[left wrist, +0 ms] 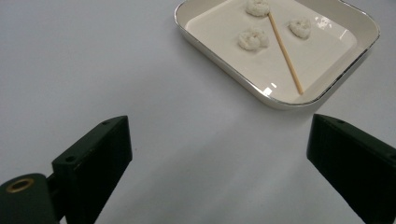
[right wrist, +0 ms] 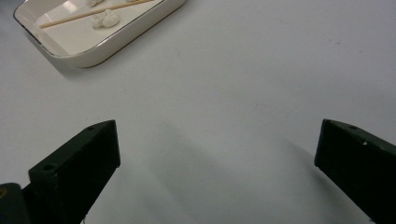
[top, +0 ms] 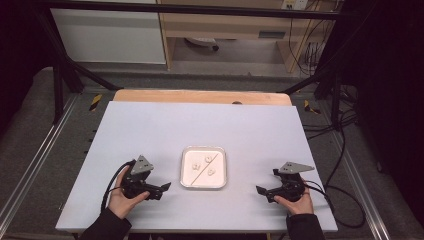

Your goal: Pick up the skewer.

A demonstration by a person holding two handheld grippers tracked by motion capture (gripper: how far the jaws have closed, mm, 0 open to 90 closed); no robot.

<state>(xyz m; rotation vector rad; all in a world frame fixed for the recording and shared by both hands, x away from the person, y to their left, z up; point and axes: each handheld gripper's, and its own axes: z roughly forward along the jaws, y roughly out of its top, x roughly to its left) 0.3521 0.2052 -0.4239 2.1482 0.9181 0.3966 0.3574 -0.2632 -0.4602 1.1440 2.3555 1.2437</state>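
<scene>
White table point(top: 150, 130) fills the high view, with a little white tray point(top: 186, 181) in the middle. Three small white lumps point(top: 196, 166) and a thin wooden stick point(top: 202, 168) lie in it. Left gripper point(top: 164, 188) and right gripper point(top: 260, 191) rest either side, well apart from it.

Left gripper view: jaws wide apart, holding nothing, tray ahead.

Right gripper view: jaws wide apart too, tray far off.

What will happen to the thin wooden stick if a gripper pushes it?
The stick looks round and thin, so it would probably roll or slide across the smooth tray. It seems very light. It looks stiff, yet may snap if squeezed hard. One end touches a white lump, which might shift.
</scene>
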